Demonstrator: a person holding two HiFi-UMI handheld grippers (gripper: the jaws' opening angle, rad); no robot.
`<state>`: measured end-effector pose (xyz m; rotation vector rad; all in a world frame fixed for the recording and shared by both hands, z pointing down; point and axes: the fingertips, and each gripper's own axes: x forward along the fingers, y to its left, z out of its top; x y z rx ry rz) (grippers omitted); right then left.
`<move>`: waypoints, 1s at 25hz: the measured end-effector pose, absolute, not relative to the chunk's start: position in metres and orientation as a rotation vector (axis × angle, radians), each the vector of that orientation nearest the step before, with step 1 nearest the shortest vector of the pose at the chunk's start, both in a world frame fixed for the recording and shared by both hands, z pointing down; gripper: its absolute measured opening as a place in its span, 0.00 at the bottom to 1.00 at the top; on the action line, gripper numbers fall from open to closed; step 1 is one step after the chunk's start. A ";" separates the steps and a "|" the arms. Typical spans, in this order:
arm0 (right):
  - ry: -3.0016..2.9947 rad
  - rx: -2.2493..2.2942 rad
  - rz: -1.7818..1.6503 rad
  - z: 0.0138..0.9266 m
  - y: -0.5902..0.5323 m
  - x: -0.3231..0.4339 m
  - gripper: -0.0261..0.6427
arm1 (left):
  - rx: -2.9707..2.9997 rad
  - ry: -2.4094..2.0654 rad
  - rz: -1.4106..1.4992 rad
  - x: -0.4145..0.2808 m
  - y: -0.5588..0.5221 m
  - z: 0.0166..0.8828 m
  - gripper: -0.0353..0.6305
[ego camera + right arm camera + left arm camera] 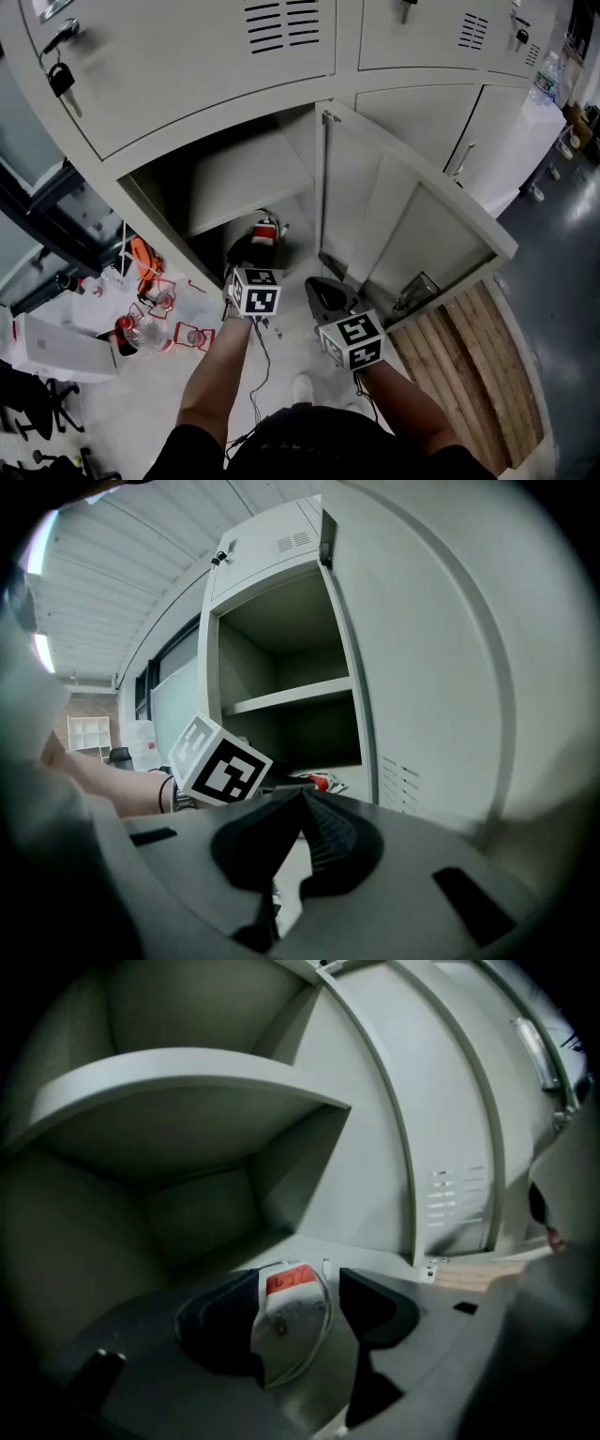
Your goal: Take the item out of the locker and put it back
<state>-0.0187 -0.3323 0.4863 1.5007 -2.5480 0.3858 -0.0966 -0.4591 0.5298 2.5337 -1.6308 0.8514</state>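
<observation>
The item is a white pouch with a red label, lying on the floor of the open locker under its shelf. My left gripper reaches into the locker. In the left gripper view the pouch sits between the wide-apart jaws of the left gripper; it leans on the left jaw, and a gap shows at the right jaw. My right gripper hangs outside by the open door. In its own view the right gripper has its jaws together and empty.
The open door stands close to the right of the opening. On the floor to the left lie several bottles and red-wire things and a white box. Wooden planks are at the right. A padlock hangs on the upper locker.
</observation>
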 end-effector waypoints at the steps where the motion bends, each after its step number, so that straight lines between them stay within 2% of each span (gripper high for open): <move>1: -2.553 1.491 0.381 0.485 -0.329 -0.019 0.03 | 2.535 -1.634 0.841 -0.097 -0.454 0.527 0.46; 8: -2.581 1.422 0.355 0.477 -0.298 -0.020 0.03 | 2.517 -1.691 0.754 -0.103 -0.406 0.505 0.37; 16: -2.634 1.335 0.324 0.468 -0.249 -0.012 0.03 | 2.444 -1.787 0.625 -0.108 -0.328 0.478 0.08; 25: -2.678 1.210 0.267 0.465 -0.190 0.006 0.03 | 2.405 -1.868 0.466 -0.092 -0.228 0.452 0.06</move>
